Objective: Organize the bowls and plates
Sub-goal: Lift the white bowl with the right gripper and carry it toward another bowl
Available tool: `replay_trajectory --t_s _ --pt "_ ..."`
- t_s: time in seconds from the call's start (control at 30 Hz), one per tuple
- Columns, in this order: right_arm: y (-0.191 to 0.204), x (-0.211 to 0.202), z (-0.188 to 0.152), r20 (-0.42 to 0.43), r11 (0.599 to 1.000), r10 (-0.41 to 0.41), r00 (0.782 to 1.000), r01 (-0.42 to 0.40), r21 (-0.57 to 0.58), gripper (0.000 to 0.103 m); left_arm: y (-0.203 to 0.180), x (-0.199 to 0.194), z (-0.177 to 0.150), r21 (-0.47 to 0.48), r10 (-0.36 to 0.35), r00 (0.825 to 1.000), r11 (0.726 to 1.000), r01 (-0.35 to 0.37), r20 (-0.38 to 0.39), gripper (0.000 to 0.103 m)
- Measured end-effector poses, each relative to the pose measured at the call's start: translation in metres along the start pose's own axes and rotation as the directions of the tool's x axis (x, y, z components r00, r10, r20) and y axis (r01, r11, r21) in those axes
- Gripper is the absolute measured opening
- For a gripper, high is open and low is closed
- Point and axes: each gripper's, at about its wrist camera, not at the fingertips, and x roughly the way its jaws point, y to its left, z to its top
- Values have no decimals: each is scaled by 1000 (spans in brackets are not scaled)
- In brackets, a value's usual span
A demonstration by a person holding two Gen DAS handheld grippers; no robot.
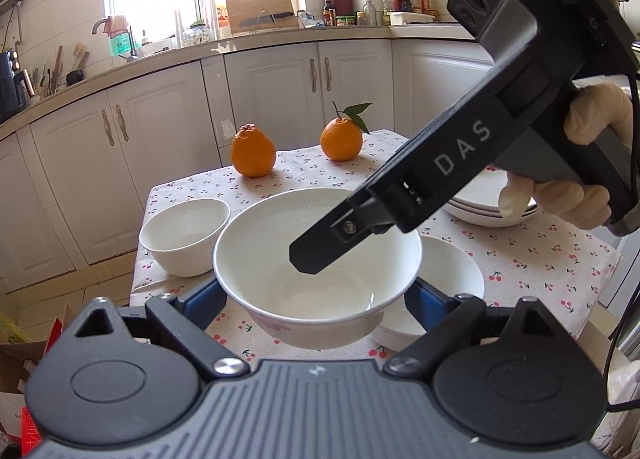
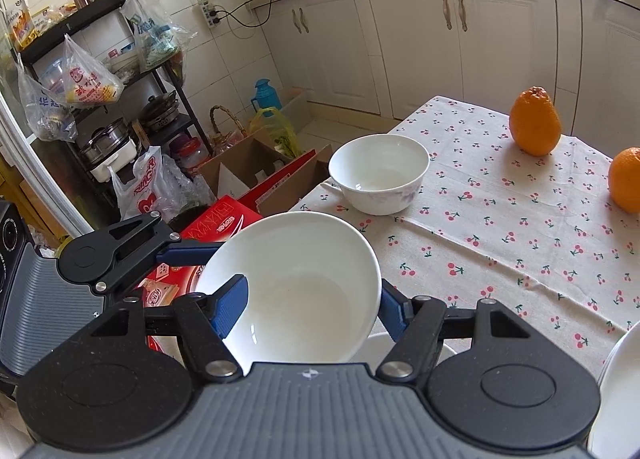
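White porcelain fills the left wrist view: a large bowl [image 1: 318, 267] sits mouth-up between the blue pads of the left gripper [image 1: 316, 299], one pad at each side of its wall, so that gripper is grasping it. The bowl is held above the cherry-print tablecloth [image 1: 540, 259] near the table's near edge, and its foot is hidden by the gripper body. A round bowl has no long axis to name. The right gripper [image 1: 316, 255] slants down from the upper right, its dark finger tip inside the bowl's mouth; a gloved hand [image 1: 592, 163] grips its handle. Behind it lies a stack of plates [image 1: 488, 211], partly covered. A small bowl [image 1: 184, 235] stands by the left edge, another white dish [image 1: 448, 279] sits half hidden behind the large bowl, and two oranges [image 1: 253, 155] rest toward the far edge.

In the right wrist view, the right gripper [image 2: 308, 311] clasps the large bowl's [image 2: 296, 291] rim, one blue finger [image 2: 230, 309] inside, the other outside. The bowl tilts slightly, over the table's corner. The left gripper's [image 2: 160, 255] pad disappears behind the bowl. The small bowl [image 2: 380, 179] stands upright at the table's edge; plates [image 2: 616, 387] are cut off at right.
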Motion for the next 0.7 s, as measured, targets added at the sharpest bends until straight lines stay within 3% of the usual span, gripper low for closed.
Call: replay_trajectory --t_s 0.7 --pt "-27 -30 -36 15 991 -111 994 110 81 74 -33 27 4 26 -117 993 993 117 -7 95"
